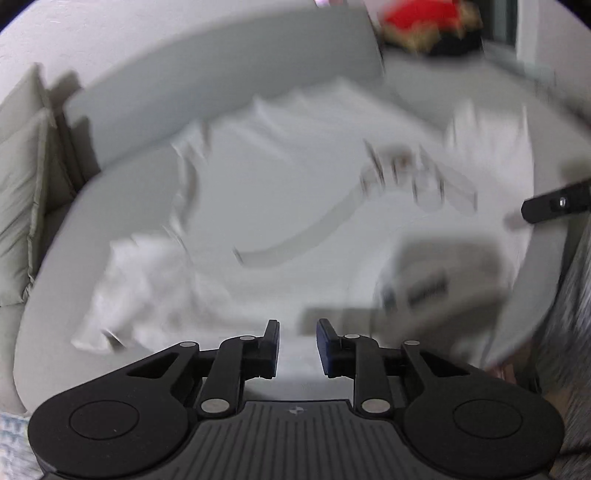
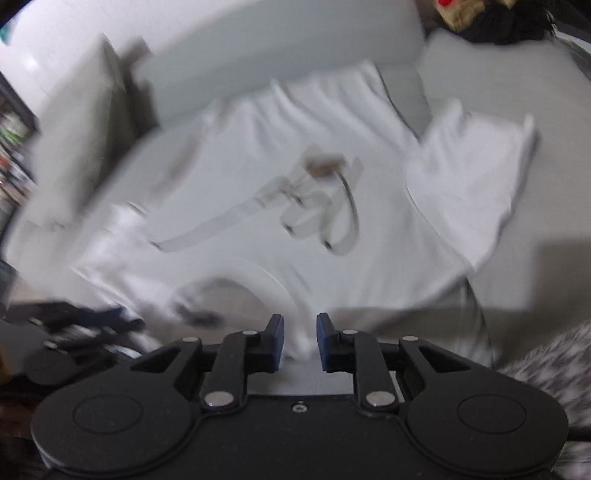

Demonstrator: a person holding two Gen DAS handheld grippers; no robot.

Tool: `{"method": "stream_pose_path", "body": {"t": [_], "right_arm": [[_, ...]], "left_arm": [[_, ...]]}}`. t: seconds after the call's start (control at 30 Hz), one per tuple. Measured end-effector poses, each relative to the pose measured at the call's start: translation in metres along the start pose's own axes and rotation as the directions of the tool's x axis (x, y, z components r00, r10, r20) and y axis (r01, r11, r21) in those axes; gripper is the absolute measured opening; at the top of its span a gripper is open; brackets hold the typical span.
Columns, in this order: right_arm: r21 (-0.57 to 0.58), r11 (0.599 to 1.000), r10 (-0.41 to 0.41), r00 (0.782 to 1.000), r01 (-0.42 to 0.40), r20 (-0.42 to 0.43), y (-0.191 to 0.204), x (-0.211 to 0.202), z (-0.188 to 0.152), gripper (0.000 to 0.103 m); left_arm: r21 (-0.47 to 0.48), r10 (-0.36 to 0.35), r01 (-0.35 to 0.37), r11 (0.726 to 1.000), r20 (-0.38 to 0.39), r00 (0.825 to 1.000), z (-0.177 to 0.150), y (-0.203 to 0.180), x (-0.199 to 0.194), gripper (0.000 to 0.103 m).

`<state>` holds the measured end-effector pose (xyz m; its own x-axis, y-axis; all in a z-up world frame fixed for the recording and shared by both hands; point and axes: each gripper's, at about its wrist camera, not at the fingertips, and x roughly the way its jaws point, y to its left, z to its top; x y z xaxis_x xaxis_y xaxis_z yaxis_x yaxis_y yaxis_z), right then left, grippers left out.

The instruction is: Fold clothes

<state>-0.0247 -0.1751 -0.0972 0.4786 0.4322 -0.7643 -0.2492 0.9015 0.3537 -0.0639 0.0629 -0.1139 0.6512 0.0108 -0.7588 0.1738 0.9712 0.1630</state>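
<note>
My left tool [image 1: 297,341] and right tool [image 2: 300,338] both stand slightly parted, gripping nothing. The white T-shirt [image 2: 295,206] lies spread on the grey sofa [image 2: 498,81] beneath them. No containers visible.

A pale grey sofa seat [image 1: 122,206] spreads ahead of the fingers, its backrest [image 1: 221,74] beyond. A beige cushion [image 1: 22,177] stands far left. A red, gold-trimmed item on something black [image 1: 421,22] lies far ahead, right, blurred.

white cotton t-shirt [image 2: 229,177], pale grey print | light grey sofa cushion [image 1: 122,192] | red-and-gold fabric heap [image 1: 424,22] | black grippers, blue pads [image 2: 324,341]
</note>
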Motion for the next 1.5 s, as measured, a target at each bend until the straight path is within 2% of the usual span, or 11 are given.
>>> {"method": "stream_pose_path", "body": {"t": [0.13, 0.3, 0.47, 0.57, 0.63, 0.7, 0.87, 1.0, 1.1, 1.43, 1.5], "right_arm": [[-0.017, 0.995, 0.1, 0.981, -0.099, 0.167, 0.017, -0.052, 0.046, 0.03], [0.004, 0.983, 0.171, 0.938, -0.181, 0.3, 0.022, -0.081, 0.108, 0.057], [0.065, 0.981, 0.15, 0.926, -0.183, 0.345, 0.006, -0.049, 0.162, 0.069], [0.145, 0.984, 0.049, 0.95, -0.098, 0.31, -0.022, 0.016, 0.185, 0.069], [0.195, 0.981, -0.04, 0.959, -0.016, 0.28, -0.045, 0.062, 0.197, 0.066], [0.223, 0.972, -0.132, 0.963, 0.078, 0.235, -0.068, 0.099, 0.204, 0.053], [0.238, 0.955, -0.212, 0.967, 0.175, 0.14, -0.119, 0.165, 0.224, 0.04], [0.247, 0.961, -0.154, 0.984, 0.127, 0.093, -0.146, 0.199, 0.226, 0.037], [0.236, 0.968, -0.111, 0.989, 0.085, 0.101, -0.158, 0.215, 0.227, 0.026], [0.271, 0.963, -0.039, 0.995, 0.013, 0.09, -0.17, 0.25, 0.235, 0.025], [0.23, 0.971, -0.086, 0.992, 0.063, 0.091, -0.162, 0.254, 0.231, 0.002]], "left_arm": [[-0.112, 0.007, 0.017, 0.994, 0.209, 0.978, 0.039, 0.035, -0.054, 0.026], [-0.158, 0.04, 0.012, 0.987, 0.322, 0.946, 0.081, 0.061, -0.069, 0.033], [-0.189, 0.083, -0.03, 0.981, 0.275, 0.958, 0.116, 0.074, 0.003, 0.038], [-0.244, 0.143, -0.11, 0.964, 0.124, 0.982, 0.129, 0.085, 0.083, 0.035], [-0.291, 0.196, -0.189, 0.938, -0.005, 0.981, 0.136, 0.092, 0.129, 0.031], [-0.325, 0.175, -0.196, 0.925, -0.092, 0.98, 0.144, 0.097, 0.159, 0.025], [-0.397, 0.042, -0.073, 0.915, -0.087, 0.995, 0.162, 0.111, 0.211, 0.029], [-0.448, 0.01, -0.023, 0.894, -0.032, 0.999, 0.162, 0.115, 0.219, 0.029], [-0.469, -0.002, 0.004, 0.883, 0.004, 1.0, 0.163, 0.115, 0.22, 0.033], [-0.456, -0.005, 0.007, 0.89, 0.007, 1.0, 0.165, 0.107, 0.234, 0.034], [-0.441, 0.002, -0.001, 0.897, 0.001, 1.0, 0.166, 0.104, 0.237, 0.034]]}}
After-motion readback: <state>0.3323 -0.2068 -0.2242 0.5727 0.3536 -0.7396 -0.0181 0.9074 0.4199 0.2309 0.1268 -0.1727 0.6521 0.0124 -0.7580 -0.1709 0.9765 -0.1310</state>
